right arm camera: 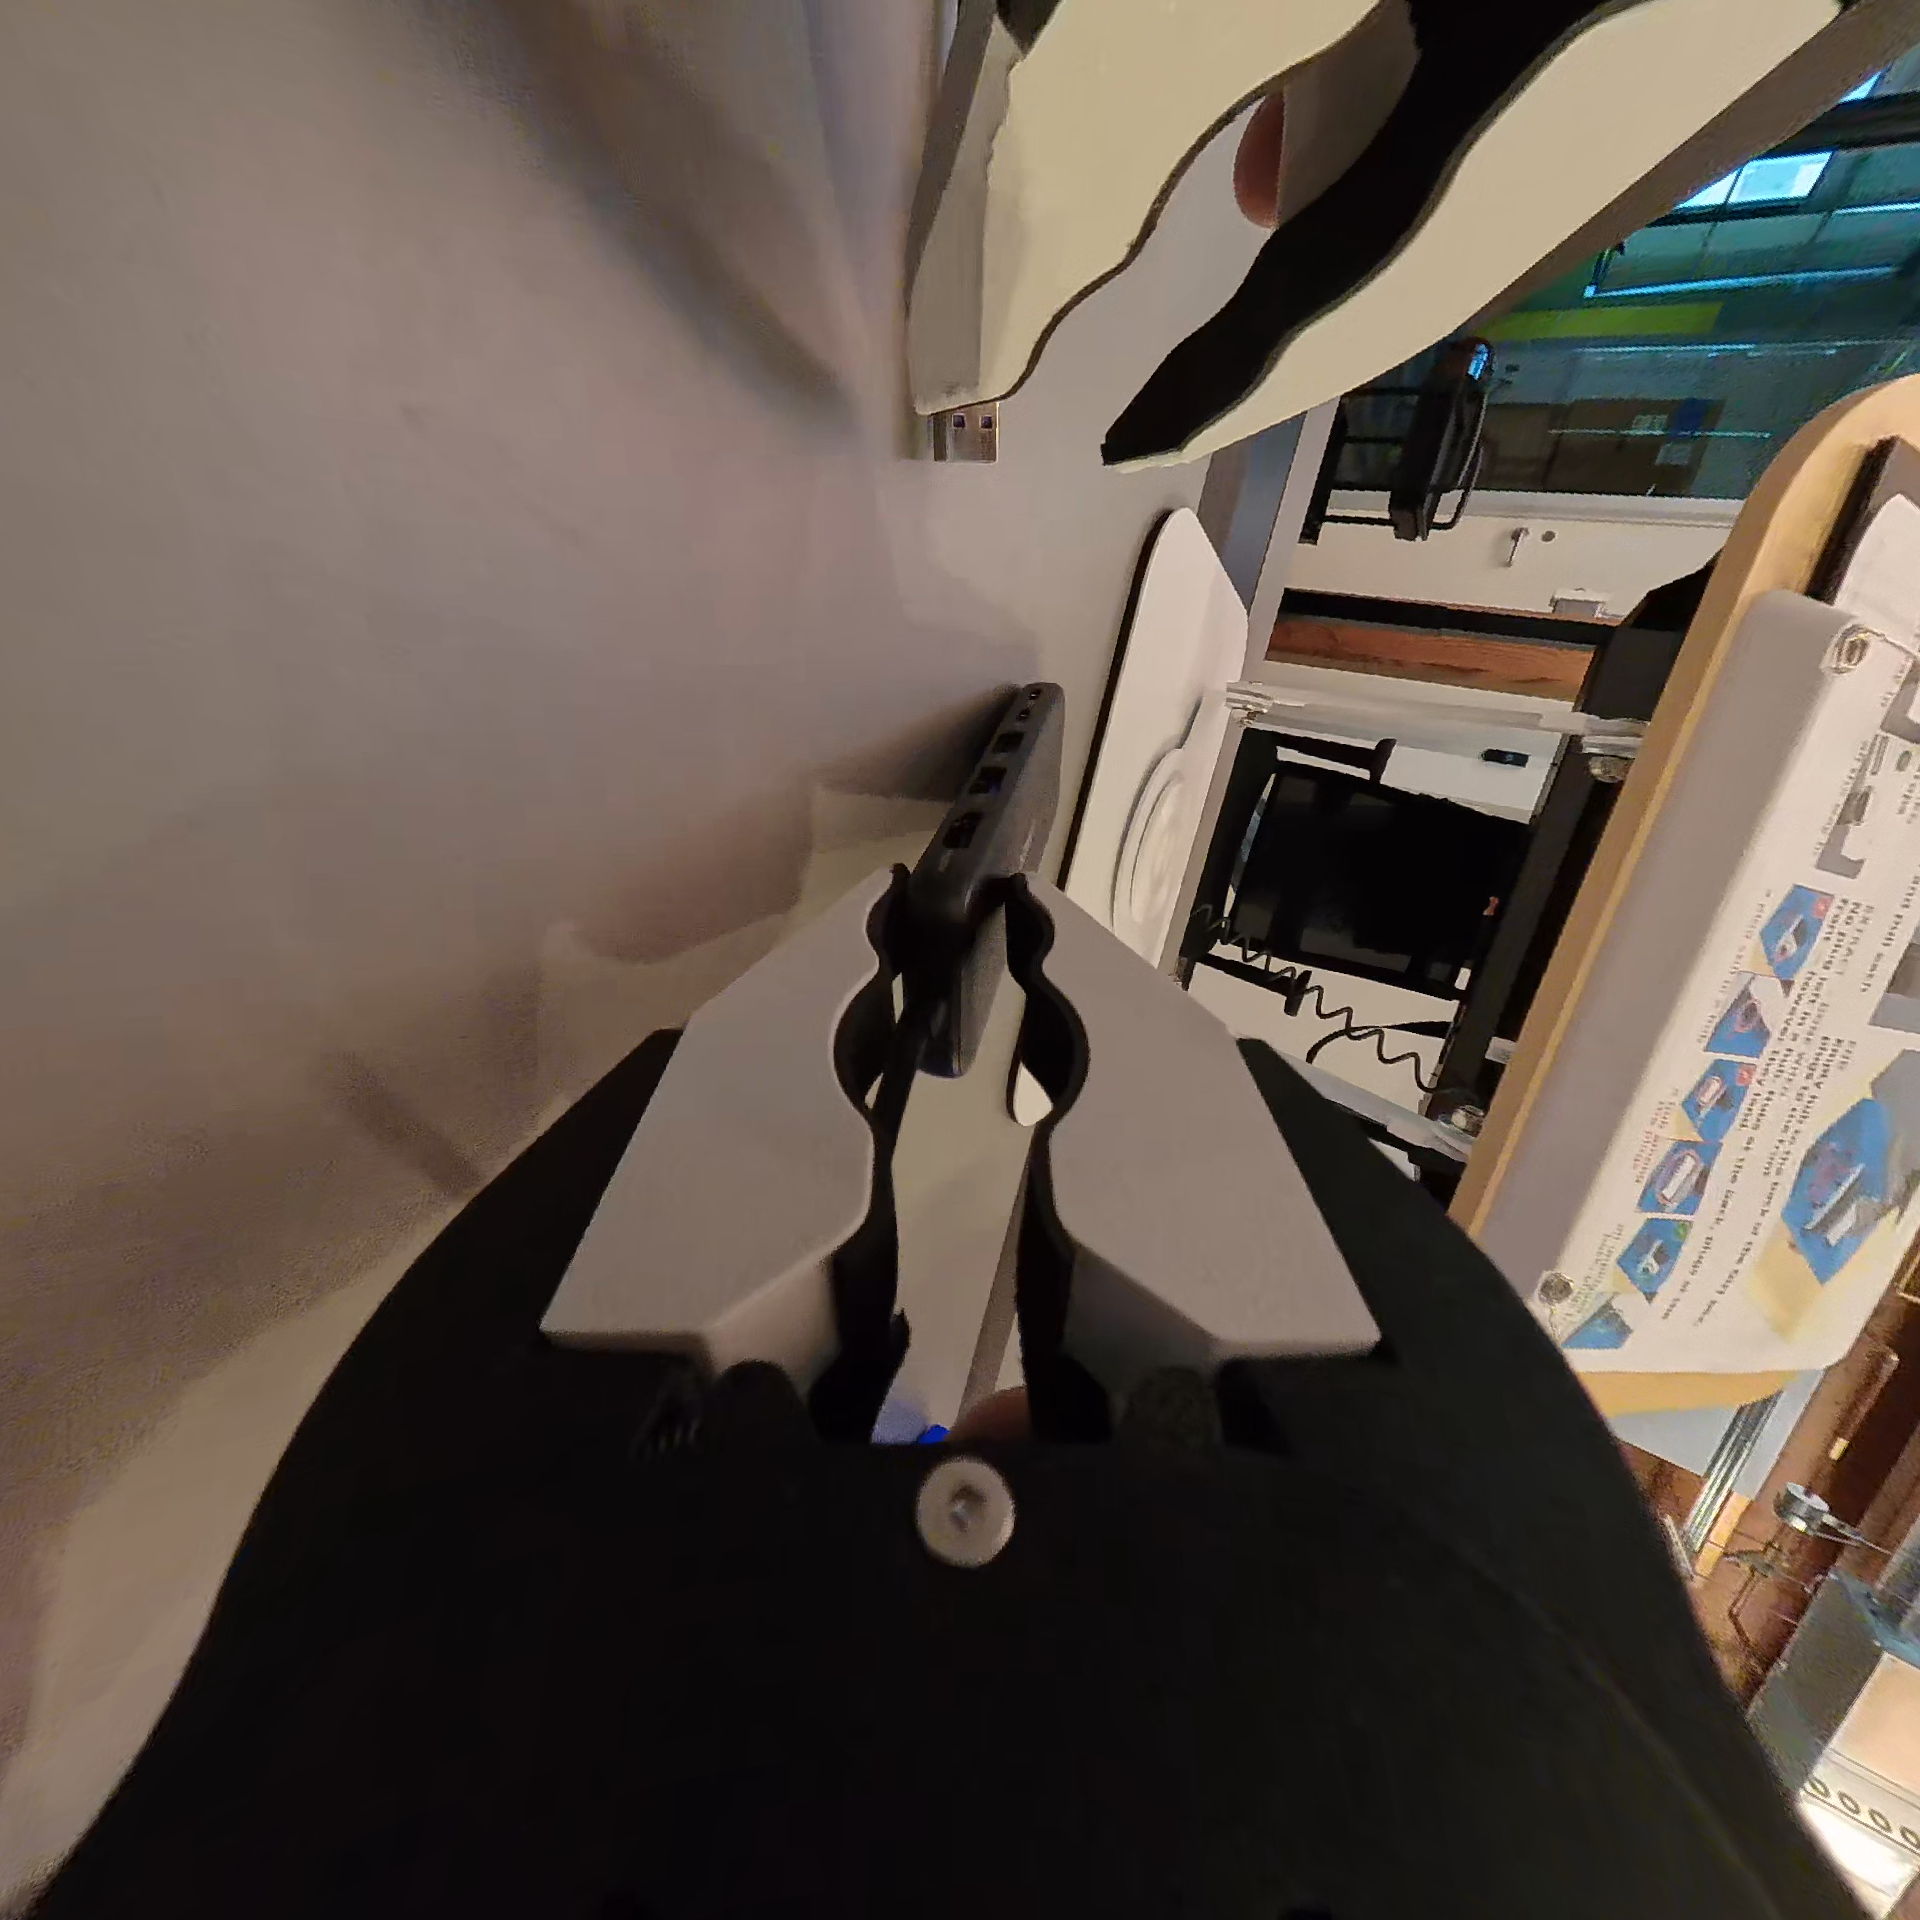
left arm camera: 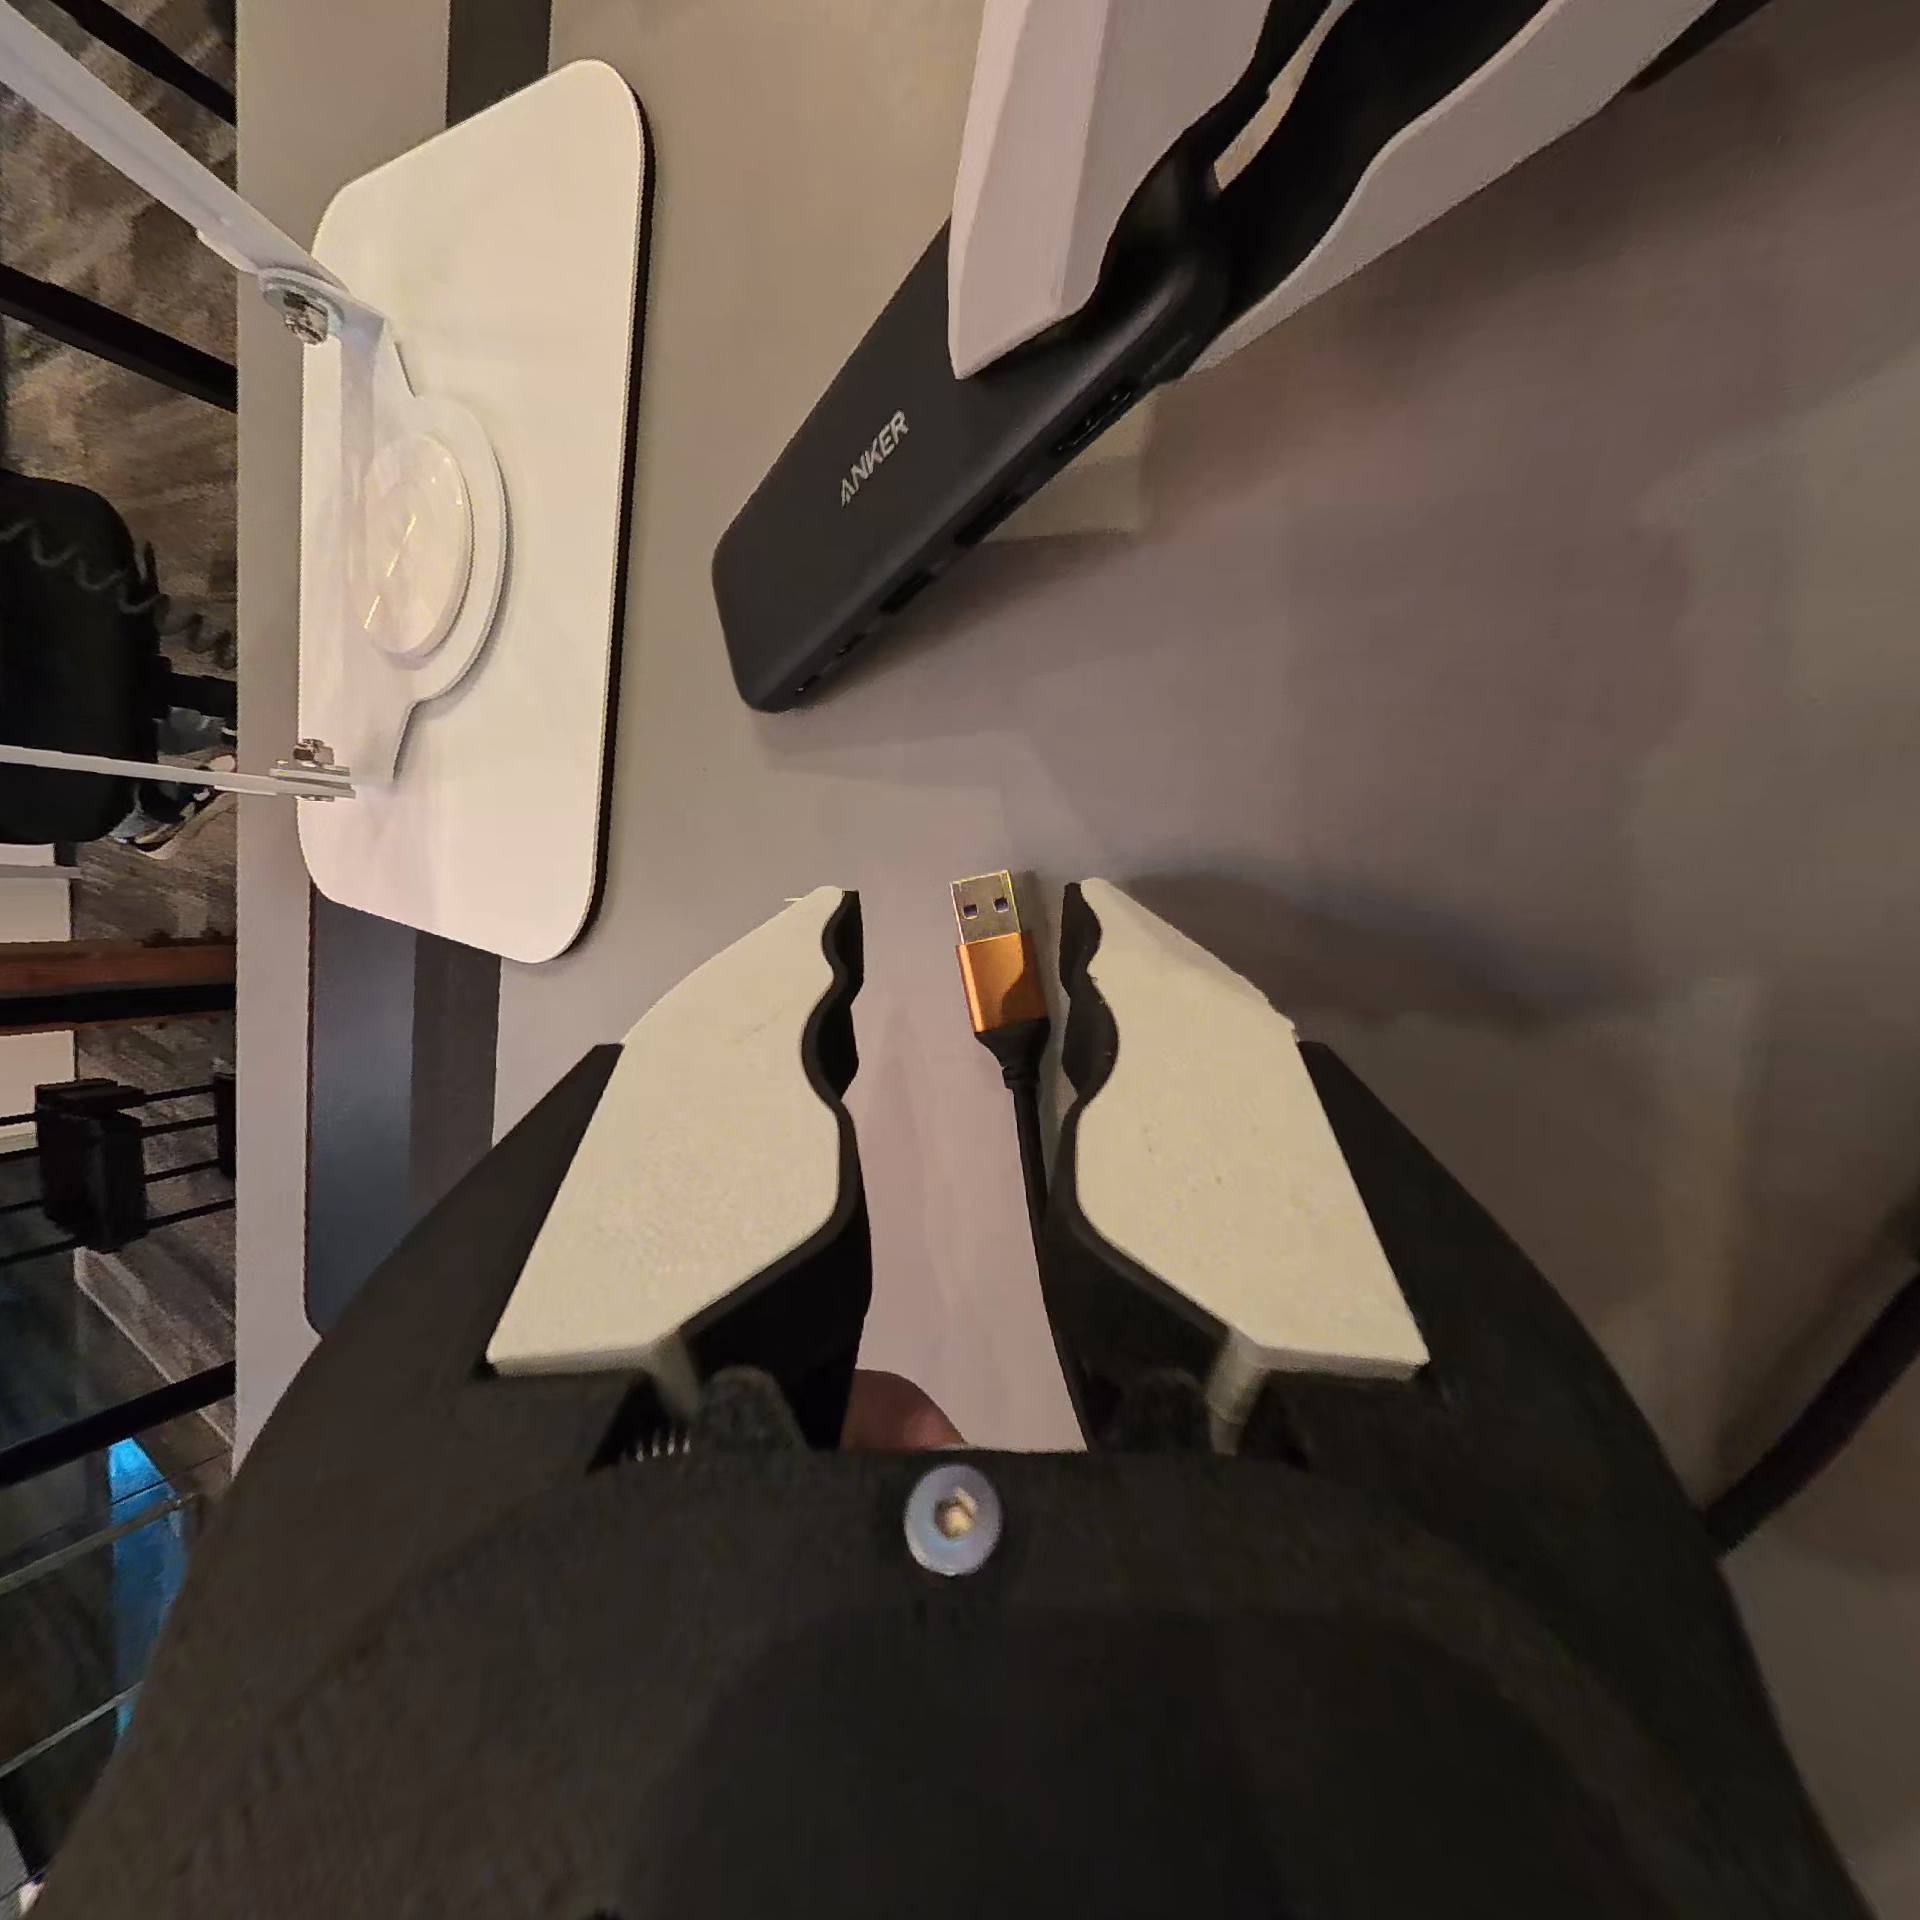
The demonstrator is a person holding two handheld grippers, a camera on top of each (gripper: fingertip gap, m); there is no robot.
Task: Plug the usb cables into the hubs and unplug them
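**Hub clamped in one gripper, loose USB plug between the fingers of the other**

In the left wrist view, the left gripper (left arm camera: 961, 904) sits low in the frame with its white fingers spread wide and holding nothing. Between them, closer to the right-hand finger and lying on the pale grey tabletop (left arm camera: 1455, 727), is the USB cable (left arm camera: 992, 966): a silver metal plug with a copper-orange sleeve and a thin black cord running back toward the bottom of the frame. I cannot tell whether the plug touches that finger.

Toward the upper centre of the same view lies the flat, dark grey rectangular hub (left arm camera: 883, 520), set diagonally, its row of ports along the edge facing the lower right. The ports I can see look unoccupied. Its far end is pinched by the right gripper (left arm camera: 1132, 322), which reaches in from the upper right.

The right wrist view confirms it: the white fingers are closed on the hub's near end at mid-frame.

At the left of the left wrist view is a white rounded-rectangle pad (left arm camera: 520, 416) carrying a clear plastic bracket with a round disc (left arm camera: 416, 551).
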